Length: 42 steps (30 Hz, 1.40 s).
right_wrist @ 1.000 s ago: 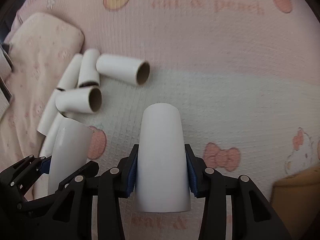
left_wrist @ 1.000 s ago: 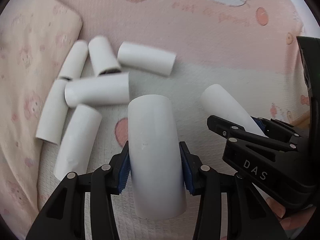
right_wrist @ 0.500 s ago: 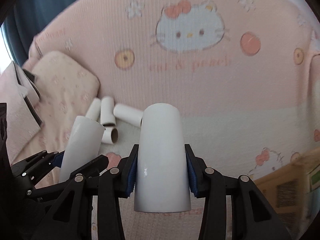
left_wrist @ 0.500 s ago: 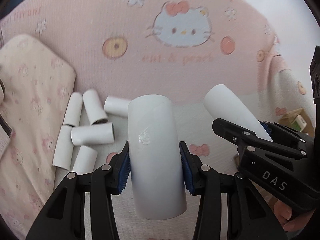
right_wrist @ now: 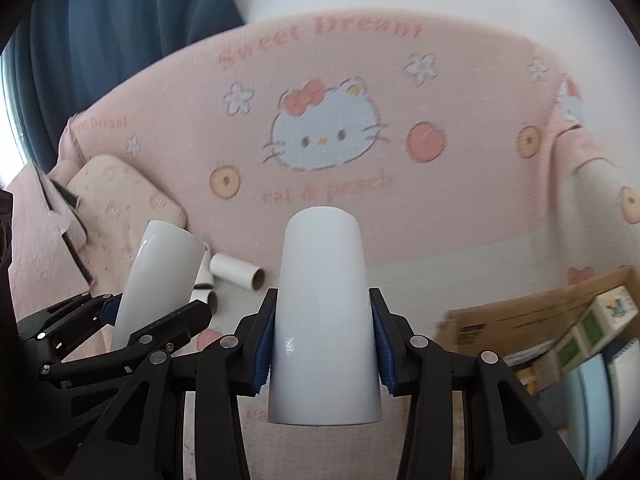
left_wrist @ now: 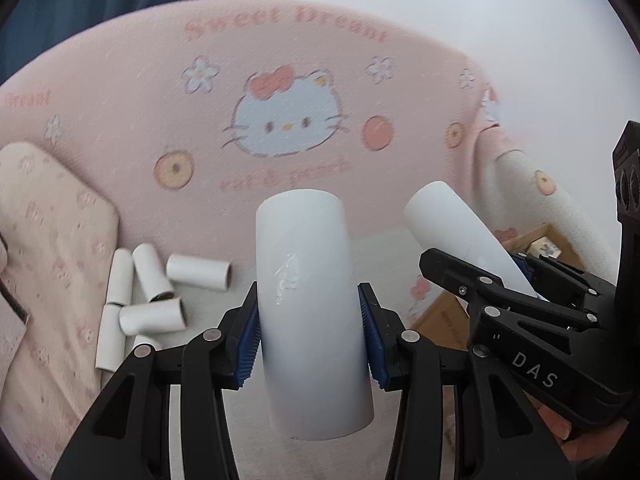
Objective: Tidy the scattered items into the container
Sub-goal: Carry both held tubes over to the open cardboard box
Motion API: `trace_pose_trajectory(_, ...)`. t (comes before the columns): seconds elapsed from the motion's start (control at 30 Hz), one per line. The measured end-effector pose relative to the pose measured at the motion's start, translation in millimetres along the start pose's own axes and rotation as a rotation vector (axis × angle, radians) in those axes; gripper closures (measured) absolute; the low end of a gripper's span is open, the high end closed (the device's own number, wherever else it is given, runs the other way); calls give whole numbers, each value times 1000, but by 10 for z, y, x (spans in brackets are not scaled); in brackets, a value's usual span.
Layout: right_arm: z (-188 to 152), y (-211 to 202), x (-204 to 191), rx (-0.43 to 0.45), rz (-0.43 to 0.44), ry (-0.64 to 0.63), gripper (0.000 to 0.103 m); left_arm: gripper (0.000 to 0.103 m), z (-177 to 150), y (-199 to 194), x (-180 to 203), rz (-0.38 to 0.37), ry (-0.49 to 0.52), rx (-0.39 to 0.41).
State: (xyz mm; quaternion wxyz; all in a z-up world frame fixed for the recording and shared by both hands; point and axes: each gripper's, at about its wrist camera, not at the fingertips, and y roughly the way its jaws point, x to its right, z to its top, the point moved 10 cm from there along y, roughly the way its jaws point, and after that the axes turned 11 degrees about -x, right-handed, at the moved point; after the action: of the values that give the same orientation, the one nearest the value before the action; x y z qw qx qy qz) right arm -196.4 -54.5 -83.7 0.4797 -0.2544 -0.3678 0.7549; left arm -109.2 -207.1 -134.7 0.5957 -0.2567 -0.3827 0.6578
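The pink knitted blanket (left_wrist: 132, 120) carries the words "Sweet Dream" along its far edge, and a line under the white cartoon cat face (left_wrist: 286, 120) that looks like "eat & peach" (blurred). The right-hand black two-finger gripper (left_wrist: 516, 276), seen from the left wrist view, has "DAS" in white letters on its body.

The left-hand black two-finger gripper (left_wrist: 308, 340) is clamped on a white cardboard tube (left_wrist: 312, 316), its blue pads pressing both sides, the tube standing lengthwise between the fingers. In its own view the right-hand gripper (right_wrist: 324, 356) is likewise clamped on a second white cardboard tube (right_wrist: 324, 320). Both tubes are held clear above the blanket, side by side.

A cluster of loose white cardboard tubes (left_wrist: 150, 296) lies on the blanket to the left, beside a pale cream patterned pillow (left_wrist: 44, 240). The brown cardboard box (right_wrist: 532, 312) sits at the lower right, with small cartons and what look like notebooks inside. A dark blue curtain (right_wrist: 120, 20) hangs behind the blanket.
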Motion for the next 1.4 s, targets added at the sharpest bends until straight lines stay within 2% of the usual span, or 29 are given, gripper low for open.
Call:
trace_pose_trajectory(0.3,26,-362,494,39,-30,80,63,54,236,-61,642,-85,104,30)
trace_pose_trajectory(0.53,-197,-518,1011,2,-59,191,63,54,289,38,1203,-146,192,25)
trace_pose_trajectory(0.67,-359,-585,1290,-31,-25,274,63,54,222,132,1517,-194,226,-10)
trace_pose_trajectory(0.8,-472,-692,1497,-40,-75,283,63,54,196,109,1777,-205,281,-26)
trace_pose_trajectory(0.93,-568,-759,1646,-58,-18,310,63,54,214,75,1957,-217,320,-39)
trace_pose_trajectory(1.07,-683,-724,1755,-130,22,313,63,54,207,121,2097,-227,345,-68)
trace_pose_trajectory(1.2,-802,-629,1810,-214,46,294,63,54,162,206,2212,-273,360,-115)
trace_pose_trajectory(1.33,-925,-434,1814,-324,103,280,63,54,120,322,2246,-323,352,-180)
trace_pose_trajectory(1.4,-977,-316,1823,-380,127,279,63,54,66,421,2283,-331,375,-242)
